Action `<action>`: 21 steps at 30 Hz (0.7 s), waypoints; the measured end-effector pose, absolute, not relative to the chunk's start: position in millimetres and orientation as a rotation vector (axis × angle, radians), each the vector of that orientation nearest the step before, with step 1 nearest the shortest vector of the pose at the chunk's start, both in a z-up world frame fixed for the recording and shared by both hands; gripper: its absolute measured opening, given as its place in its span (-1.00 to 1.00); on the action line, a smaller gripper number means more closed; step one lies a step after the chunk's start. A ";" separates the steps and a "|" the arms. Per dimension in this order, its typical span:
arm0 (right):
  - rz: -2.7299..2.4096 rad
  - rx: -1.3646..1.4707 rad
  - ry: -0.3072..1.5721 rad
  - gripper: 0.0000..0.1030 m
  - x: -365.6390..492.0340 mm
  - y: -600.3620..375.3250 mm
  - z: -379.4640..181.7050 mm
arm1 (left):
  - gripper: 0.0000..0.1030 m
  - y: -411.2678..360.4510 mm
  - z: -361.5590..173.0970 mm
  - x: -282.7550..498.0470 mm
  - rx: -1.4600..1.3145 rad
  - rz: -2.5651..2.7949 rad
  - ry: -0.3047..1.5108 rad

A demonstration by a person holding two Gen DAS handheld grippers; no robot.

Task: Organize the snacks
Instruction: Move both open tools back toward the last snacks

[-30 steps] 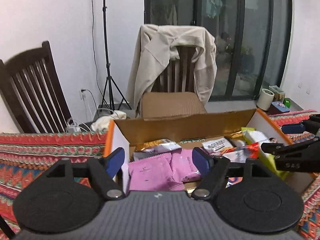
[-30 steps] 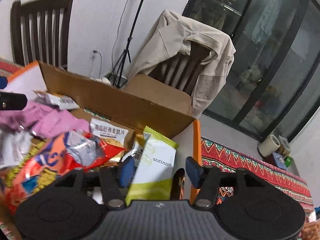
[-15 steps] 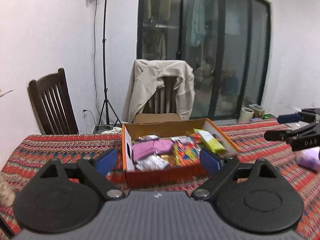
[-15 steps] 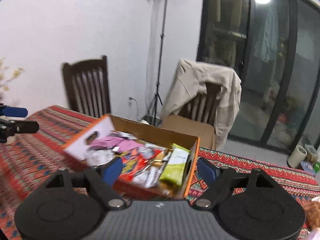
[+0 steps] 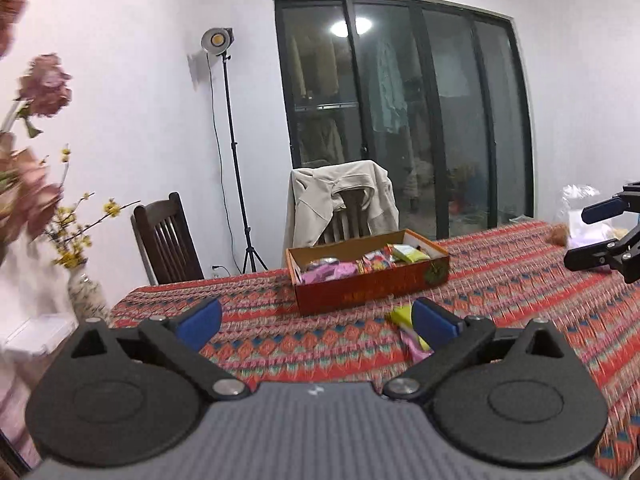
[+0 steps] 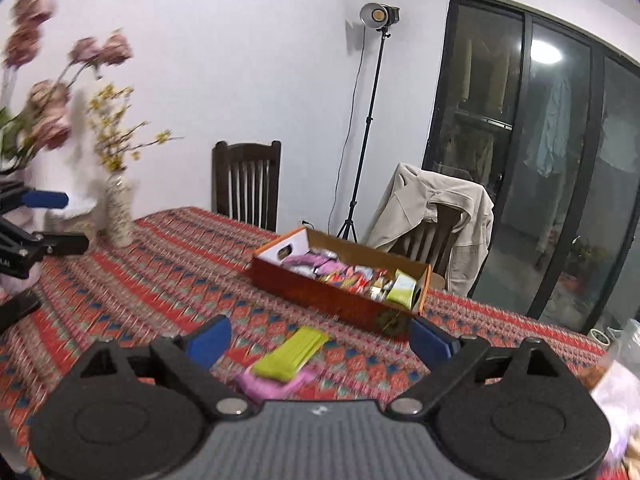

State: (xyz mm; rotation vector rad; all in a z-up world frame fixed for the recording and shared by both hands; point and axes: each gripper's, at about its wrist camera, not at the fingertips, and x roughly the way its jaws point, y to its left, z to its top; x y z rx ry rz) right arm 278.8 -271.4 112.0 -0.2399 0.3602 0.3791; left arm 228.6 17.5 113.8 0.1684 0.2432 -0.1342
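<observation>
An open orange-red cardboard box (image 5: 372,284) full of snack packets stands on the patterned tablecloth; it also shows in the right wrist view (image 6: 336,300). A yellow-green packet (image 6: 292,352) lies on a pink packet (image 6: 272,386) on the cloth in front of the box, near me; both show in the left wrist view (image 5: 404,316). My left gripper (image 5: 316,322) is open and empty, well back from the box. My right gripper (image 6: 320,338) is open and empty, above the two loose packets.
A vase with flowers (image 6: 118,216) stands at the table's left end. Two wooden chairs stand behind the table, one draped with a beige jacket (image 5: 340,200). A light stand (image 5: 236,168) is by the wall. Clear plastic bags (image 6: 616,380) lie at the right.
Both grippers have pulled far back and up from the box, which now looks small and distant. The two loose packets on the cloth have come into view.
</observation>
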 end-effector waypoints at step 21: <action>0.280 -0.111 0.441 0.88 168.0 -262.8 8.4 | 1.00 18.4 58.0 160.0 0.086 -0.143 0.301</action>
